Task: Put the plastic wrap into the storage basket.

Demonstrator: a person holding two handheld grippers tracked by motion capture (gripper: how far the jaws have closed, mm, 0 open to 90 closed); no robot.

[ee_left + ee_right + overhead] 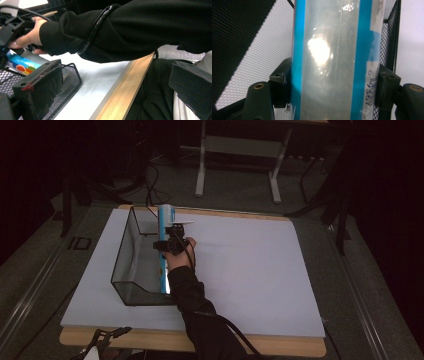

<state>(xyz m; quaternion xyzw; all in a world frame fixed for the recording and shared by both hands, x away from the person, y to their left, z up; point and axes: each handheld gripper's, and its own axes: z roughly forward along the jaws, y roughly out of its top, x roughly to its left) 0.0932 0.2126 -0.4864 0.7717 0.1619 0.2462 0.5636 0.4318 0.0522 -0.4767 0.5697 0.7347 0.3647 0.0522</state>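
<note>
— What's around the basket (131, 270)?
— Pale sheet (250, 270) on my wooden table (280, 345), dark room.
— The packet (332, 62)?
— At the basket's right wall, clamped in my right gripper (172, 244). My left gripper (37, 92) gapes, empty.

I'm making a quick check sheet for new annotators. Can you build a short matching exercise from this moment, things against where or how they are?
Things:
1. blue and silver package
2. mesh basket
3. right hand-held gripper
4. left hand-held gripper

States:
A. standing on the pale sheet
B. idle at the table's near edge
C. clamped between two jaws
D. shut on the package

Pairs: 1-C, 2-A, 3-D, 4-B
</note>
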